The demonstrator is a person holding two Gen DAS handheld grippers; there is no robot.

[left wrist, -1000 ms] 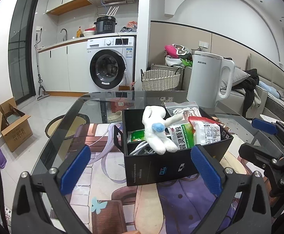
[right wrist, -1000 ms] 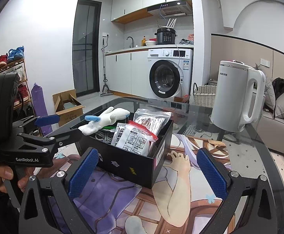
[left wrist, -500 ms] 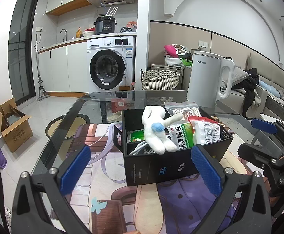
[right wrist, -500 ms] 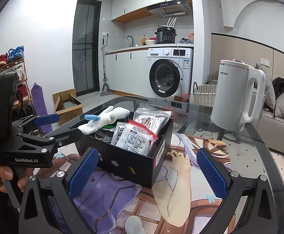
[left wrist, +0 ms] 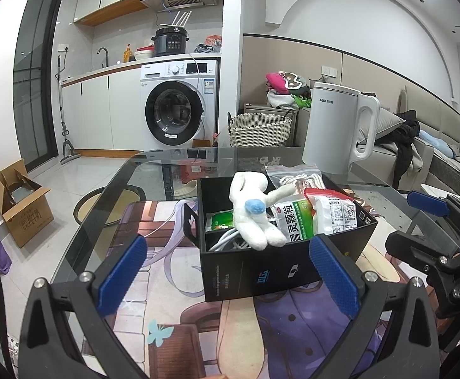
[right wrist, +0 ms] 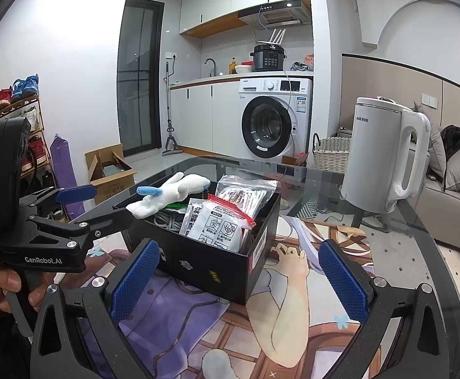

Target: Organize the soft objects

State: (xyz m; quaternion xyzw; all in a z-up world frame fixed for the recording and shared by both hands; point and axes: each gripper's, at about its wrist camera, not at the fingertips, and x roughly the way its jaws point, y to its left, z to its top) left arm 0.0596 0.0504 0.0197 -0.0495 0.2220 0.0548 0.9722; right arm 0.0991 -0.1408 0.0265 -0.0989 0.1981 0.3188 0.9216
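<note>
One white plush toy (left wrist: 251, 211), blue-tailed

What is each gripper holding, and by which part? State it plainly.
Nothing is held. The left gripper and right gripper are both open and empty, short of the black box; the white plush toy lies untouched on its contents.

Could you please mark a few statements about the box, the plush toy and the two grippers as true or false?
1. The white plush toy lies on top of the black box contents. True.
2. The left gripper is clamped on the toy. False: it is open and holds nothing.
3. The white kettle stands inside the box. False: it stands on the glass table beyond it.
4. The right gripper is open. True.
</note>
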